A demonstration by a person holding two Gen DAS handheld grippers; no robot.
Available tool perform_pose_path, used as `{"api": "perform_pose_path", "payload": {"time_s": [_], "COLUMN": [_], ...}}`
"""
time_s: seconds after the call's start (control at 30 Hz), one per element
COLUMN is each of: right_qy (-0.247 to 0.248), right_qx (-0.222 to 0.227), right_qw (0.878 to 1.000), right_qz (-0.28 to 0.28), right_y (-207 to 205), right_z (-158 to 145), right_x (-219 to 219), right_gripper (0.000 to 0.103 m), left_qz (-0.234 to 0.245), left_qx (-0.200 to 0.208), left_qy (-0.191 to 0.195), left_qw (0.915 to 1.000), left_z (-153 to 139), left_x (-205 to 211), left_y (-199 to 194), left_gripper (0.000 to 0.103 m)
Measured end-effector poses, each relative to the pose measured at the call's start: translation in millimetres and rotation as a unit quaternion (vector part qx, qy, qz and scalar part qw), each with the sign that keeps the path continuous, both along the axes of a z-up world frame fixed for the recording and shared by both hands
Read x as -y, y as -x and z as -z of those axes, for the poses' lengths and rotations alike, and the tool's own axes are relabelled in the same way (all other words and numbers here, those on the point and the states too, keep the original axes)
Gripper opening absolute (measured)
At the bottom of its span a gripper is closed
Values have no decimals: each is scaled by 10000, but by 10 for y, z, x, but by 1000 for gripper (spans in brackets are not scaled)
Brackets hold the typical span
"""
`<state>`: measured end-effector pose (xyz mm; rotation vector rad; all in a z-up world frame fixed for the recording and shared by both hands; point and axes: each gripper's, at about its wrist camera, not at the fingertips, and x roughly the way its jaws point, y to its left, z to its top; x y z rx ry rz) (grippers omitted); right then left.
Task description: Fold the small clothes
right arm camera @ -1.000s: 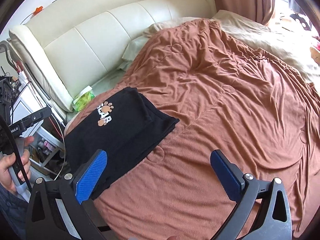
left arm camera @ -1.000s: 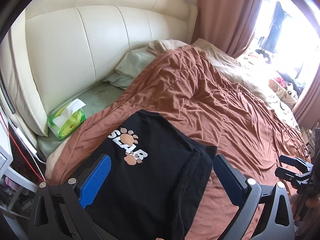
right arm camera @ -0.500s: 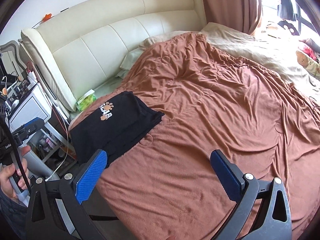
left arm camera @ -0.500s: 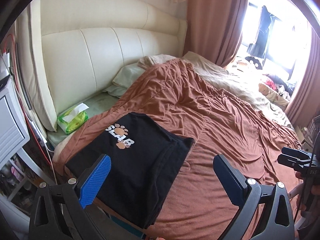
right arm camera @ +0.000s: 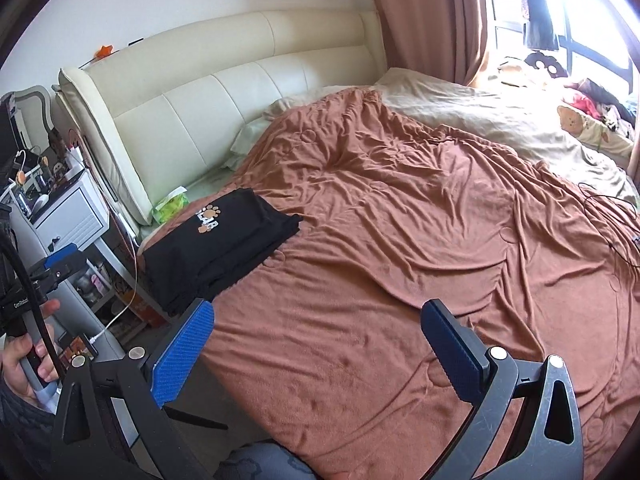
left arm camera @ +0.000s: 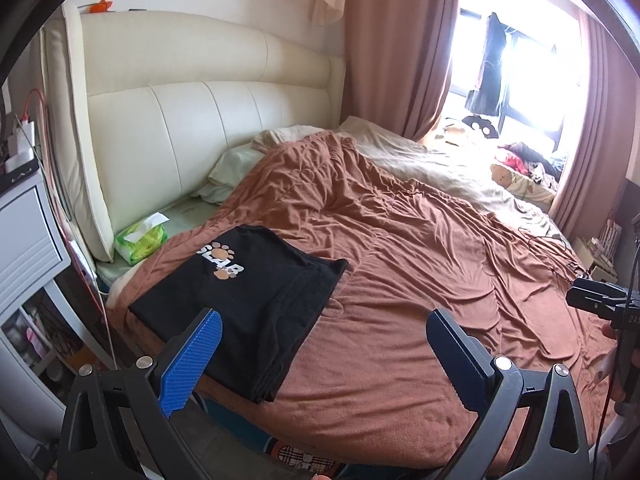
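Note:
A black shirt with a white and tan paw print lies folded into a flat rectangle on the brown blanket, near the bed's front left corner. The right wrist view shows the same shirt from farther off. My left gripper is open, held back from the bed with the shirt's near edge beyond its blue left finger. My right gripper is open too, above the blanket's front edge and to the right of the shirt. Neither holds anything.
A cream padded headboard stands behind the bed. A green tissue pack lies by the pillow. A white bedside cabinet with cables stands at left. Curtains and a bright window are at right; a cable trails over the blanket.
Both grippers have pulled back and up from the bed, so the folded shirt looks smaller and more of the room shows. The shirt has not moved.

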<state>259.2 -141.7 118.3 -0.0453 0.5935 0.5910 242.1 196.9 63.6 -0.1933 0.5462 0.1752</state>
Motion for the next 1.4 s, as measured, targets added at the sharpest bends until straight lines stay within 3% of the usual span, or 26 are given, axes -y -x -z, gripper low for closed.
{"api": "perform_pose_path", "payload": {"time_s": [0.17, 0.53, 0.9, 1.4], "right_qy": [164, -41, -73, -40], "right_qx": [184, 467, 881, 1068], "right_qw": [9996, 9978, 9924, 9868], "right_qz": [115, 474, 850, 1215], "right_y": [410, 1269, 2124, 2668], "right_z": [77, 213, 419, 850], "right_x": [225, 755, 1088, 1282], "right_gripper": [103, 103, 103, 103], "left_qz": [116, 496, 830, 926], "left_qx": [156, 472, 855, 1110], "left_qy": [-89, -363, -387, -438], "left_qw": [9998, 9970, 9921, 9885], "left_z": [10, 17, 84, 390], "left_x": [247, 832, 1333, 1780], "left_y": [293, 908, 1490, 1984], "left_gripper": [103, 103, 103, 103]}}
